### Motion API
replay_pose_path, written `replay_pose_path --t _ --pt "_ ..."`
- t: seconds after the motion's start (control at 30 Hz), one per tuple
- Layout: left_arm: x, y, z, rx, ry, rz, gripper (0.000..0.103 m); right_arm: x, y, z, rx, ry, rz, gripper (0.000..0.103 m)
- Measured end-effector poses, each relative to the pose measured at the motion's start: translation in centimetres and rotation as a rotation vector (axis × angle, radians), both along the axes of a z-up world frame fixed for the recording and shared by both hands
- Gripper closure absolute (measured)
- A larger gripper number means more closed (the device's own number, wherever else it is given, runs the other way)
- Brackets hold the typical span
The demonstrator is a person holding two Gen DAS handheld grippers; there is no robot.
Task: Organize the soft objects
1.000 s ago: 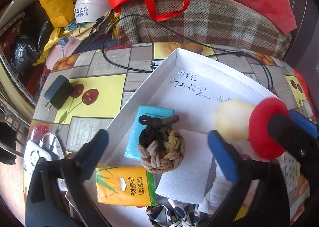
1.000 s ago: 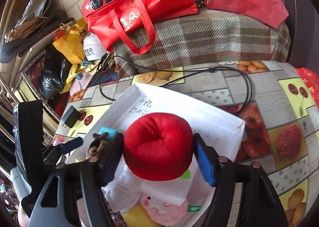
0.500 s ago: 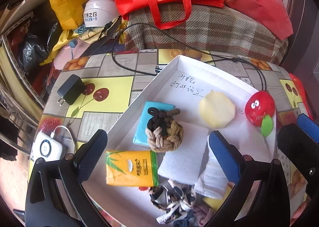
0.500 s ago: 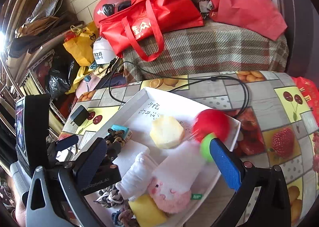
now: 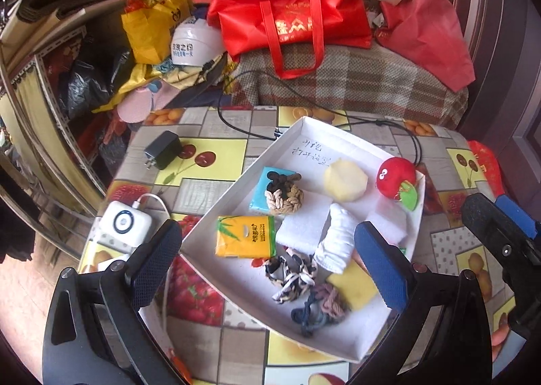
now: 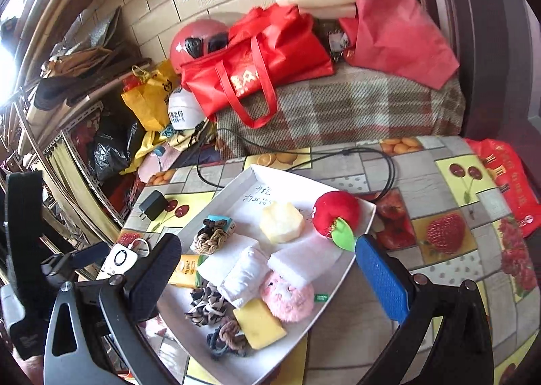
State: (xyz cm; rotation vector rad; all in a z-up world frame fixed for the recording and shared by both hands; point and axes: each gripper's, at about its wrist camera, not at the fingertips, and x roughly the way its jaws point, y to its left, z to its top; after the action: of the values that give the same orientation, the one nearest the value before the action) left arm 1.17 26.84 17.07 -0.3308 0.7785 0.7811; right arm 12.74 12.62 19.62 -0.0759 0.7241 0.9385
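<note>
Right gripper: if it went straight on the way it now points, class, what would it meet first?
Probably the white foam block in the white tray, with the pink plush just below; the open right gripper holds nothing, and depth is uncertain.

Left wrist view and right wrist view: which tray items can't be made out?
- Pink plush toy: absent from the left wrist view, apparently behind a blue finger pad.
- Orange tissue pack: half covered by a right gripper finger.
- Handwriting on the white tray: too small to read.
</note>
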Motion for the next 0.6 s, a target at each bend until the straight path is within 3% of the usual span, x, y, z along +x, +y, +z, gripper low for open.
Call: replay_pose_path --t 0.23,0.47,0.6 --pt "-3.4 -3.2 4.3 0.036 -0.032 0.012 0.0 -2.9 -2.1 3.2 -0.013 -0.085 -0.008 0.0" --pt "-7.1 -7.7 10.1 0.15 -0.107 0.004 0.0 -6.4 -5.8 7.6 0.04 -0.171 -0.013 0.0" --pt "-8.6 -9.4 12.4 0.166 -0.148 0.014 0.0 -7.2 -7.6 9.5 0.043 -0.145 -0.057 0.0"
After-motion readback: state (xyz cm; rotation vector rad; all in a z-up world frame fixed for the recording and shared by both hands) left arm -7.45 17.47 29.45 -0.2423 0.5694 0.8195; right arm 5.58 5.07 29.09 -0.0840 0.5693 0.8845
